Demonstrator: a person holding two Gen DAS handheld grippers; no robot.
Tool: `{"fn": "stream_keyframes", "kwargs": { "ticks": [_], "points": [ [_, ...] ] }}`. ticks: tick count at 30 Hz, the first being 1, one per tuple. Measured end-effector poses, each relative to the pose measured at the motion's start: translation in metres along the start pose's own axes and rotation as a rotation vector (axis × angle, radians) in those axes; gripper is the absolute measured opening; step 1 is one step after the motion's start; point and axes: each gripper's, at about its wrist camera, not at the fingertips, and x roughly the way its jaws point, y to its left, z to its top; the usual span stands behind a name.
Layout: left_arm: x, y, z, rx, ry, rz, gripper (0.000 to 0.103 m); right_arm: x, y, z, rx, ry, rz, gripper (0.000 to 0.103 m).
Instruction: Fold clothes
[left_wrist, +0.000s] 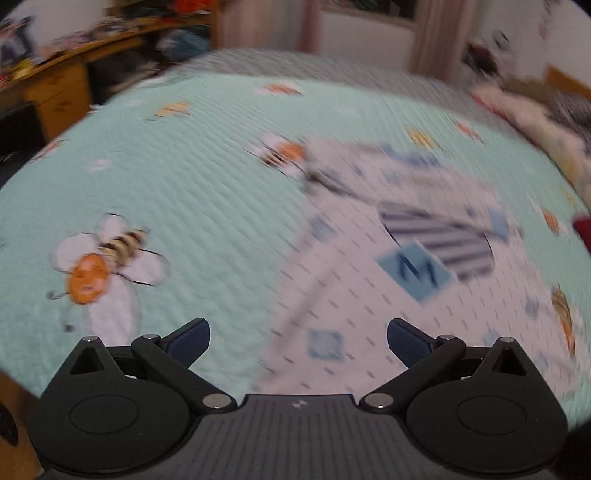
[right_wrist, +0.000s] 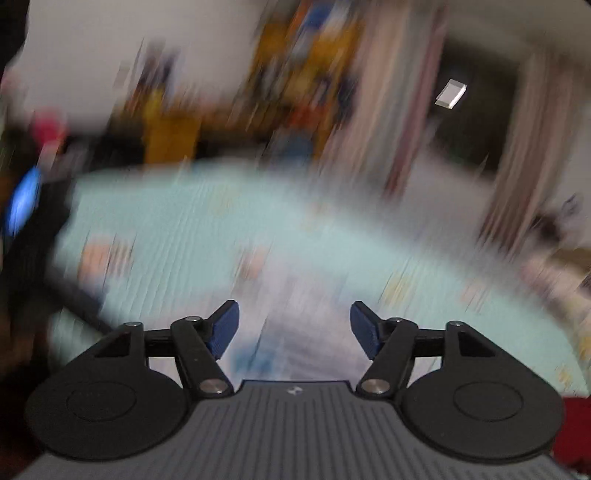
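Observation:
A white garment (left_wrist: 388, 280) with small dashes, blue squares and a striped blue patch lies folded on the mint bedspread (left_wrist: 184, 166), right of centre in the left wrist view. My left gripper (left_wrist: 298, 343) hovers above its near edge, open, with nothing between the blue pads. The right wrist view is heavily blurred. There my right gripper (right_wrist: 294, 330) is open and holds nothing. It points out across the bed, with a pale smear of the garment (right_wrist: 280, 295) below it. The other gripper shows as a dark shape (right_wrist: 33, 236) at the left edge.
The bedspread carries bee and flower prints (left_wrist: 103, 258). A cluttered wooden desk (left_wrist: 62, 81) stands beyond the bed's left side. Curtains (left_wrist: 428, 33) hang at the back. Pillows and bedding (left_wrist: 535, 118) pile up at the far right. A red item (left_wrist: 583, 229) sits at the right edge.

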Motion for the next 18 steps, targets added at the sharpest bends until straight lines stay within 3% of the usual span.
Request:
{"fn": "stream_keyframes", "kwargs": {
  "ticks": [1, 3, 4, 6, 8, 10, 12, 15, 18],
  "points": [
    [-0.005, 0.008, 0.004, -0.027, -0.019, 0.01, 0.102, -0.013, -0.012, 0.005, 0.064, -0.087, -0.011, 0.098],
    [-0.003, 0.022, 0.006, -0.063, -0.011, 0.006, 0.102, -0.031, -0.039, -0.001, 0.186, -0.181, 0.012, 0.103],
    [0.002, 0.028, 0.005, -0.072, 0.009, 0.028, 0.102, -0.031, -0.055, -0.012, 0.246, -0.155, 0.047, 0.103],
    [0.016, 0.04, 0.004, -0.086, 0.064, 0.087, 0.102, -0.016, -0.087, -0.045, 0.397, 0.021, 0.126, 0.102],
    [0.032, 0.049, 0.0, -0.103, 0.134, 0.139, 0.102, 0.0, -0.12, -0.103, 0.641, 0.209, 0.172, 0.102],
    [0.041, 0.056, -0.002, -0.127, 0.172, 0.144, 0.102, 0.0, -0.145, -0.162, 0.863, 0.293, 0.157, 0.102],
    [0.047, 0.061, -0.003, -0.144, 0.19, 0.129, 0.102, -0.007, -0.159, -0.201, 0.996, 0.323, 0.112, 0.102],
    [0.053, 0.062, -0.005, -0.145, 0.199, 0.091, 0.102, -0.012, -0.174, -0.232, 1.114, 0.317, 0.1, 0.102],
    [0.058, 0.056, -0.002, -0.116, 0.207, 0.061, 0.102, -0.007, -0.18, -0.241, 1.124, 0.323, 0.1, 0.102]
  ]
}}
